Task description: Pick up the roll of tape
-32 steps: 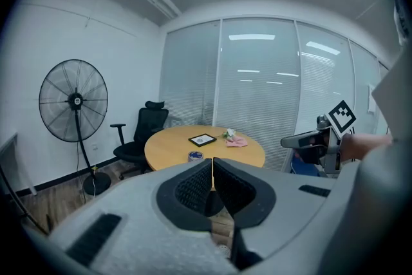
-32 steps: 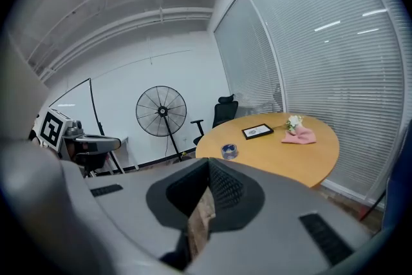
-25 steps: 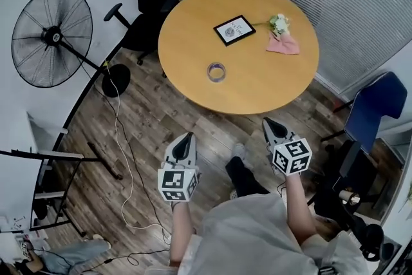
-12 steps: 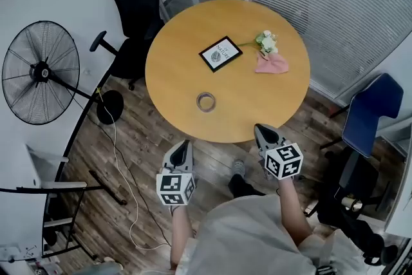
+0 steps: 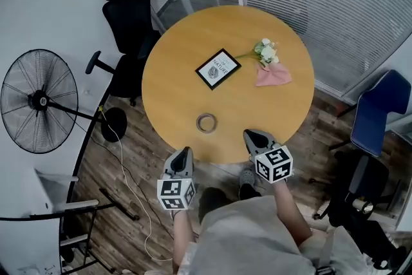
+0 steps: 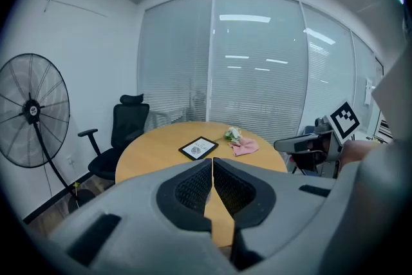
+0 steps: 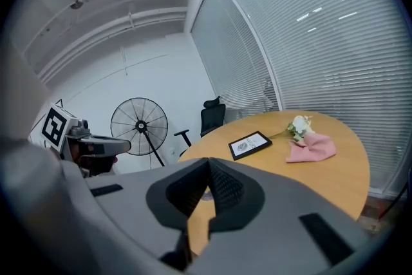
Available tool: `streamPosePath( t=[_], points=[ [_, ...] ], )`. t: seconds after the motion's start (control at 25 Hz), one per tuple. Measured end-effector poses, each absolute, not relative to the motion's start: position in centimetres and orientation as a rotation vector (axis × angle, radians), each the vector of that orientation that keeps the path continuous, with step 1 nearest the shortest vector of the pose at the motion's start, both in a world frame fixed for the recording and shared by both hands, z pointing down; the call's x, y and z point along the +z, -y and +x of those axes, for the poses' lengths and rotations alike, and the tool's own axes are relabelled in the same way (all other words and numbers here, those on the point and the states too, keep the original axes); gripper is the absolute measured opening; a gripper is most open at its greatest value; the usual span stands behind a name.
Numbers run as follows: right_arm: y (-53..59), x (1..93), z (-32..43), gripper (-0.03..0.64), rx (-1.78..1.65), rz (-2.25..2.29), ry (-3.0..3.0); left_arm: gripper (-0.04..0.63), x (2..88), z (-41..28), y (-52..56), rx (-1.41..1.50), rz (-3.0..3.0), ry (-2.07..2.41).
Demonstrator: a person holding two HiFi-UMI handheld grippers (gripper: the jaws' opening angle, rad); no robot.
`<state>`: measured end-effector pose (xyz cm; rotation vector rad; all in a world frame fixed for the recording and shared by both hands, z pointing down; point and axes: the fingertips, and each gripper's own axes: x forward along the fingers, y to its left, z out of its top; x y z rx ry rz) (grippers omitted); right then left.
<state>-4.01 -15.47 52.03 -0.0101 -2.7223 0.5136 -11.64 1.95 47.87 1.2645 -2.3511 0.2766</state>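
The roll of tape (image 5: 206, 122), a small greyish ring, lies flat on the round wooden table (image 5: 174, 87) close to its near edge. My left gripper (image 5: 181, 154) is shut and empty at the table's near rim, down and left of the tape. My right gripper (image 5: 248, 136) is shut and empty too, its tips over the near edge to the right of the tape. In the left gripper view the jaws (image 6: 212, 164) meet tip to tip; in the right gripper view they (image 7: 208, 169) do the same. The tape is hidden behind the jaws in both.
A framed picture (image 5: 218, 68), white flowers (image 5: 264, 51) and a pink cloth (image 5: 273, 75) lie further back on the table. A black office chair (image 5: 127, 22) stands left, a standing fan (image 5: 38, 102) with its cable on the floor, a blue chair (image 5: 382, 114) right, window blinds (image 5: 335, 3) behind.
Both grippers have advanced toward the table, from over the floor to its near edge. The tape now lies much closer to them. Both stayed shut.
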Motion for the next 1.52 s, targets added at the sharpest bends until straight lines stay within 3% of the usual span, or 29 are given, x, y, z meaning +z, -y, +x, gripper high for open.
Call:
streamPosePath(
  t=[1.4,1.52],
  points=[
    [14.3,56.4,-17.8,-0.002,0.549,0.558,2.562,0.011,54.3,-28.8,6.8,0.336,1.825,1.880],
    [14.0,56.8,-18.2,0.026,0.573,0.623,2.545,0.011,54.8,-29.4,7.1,0.355,1.877,1.819]
  ],
)
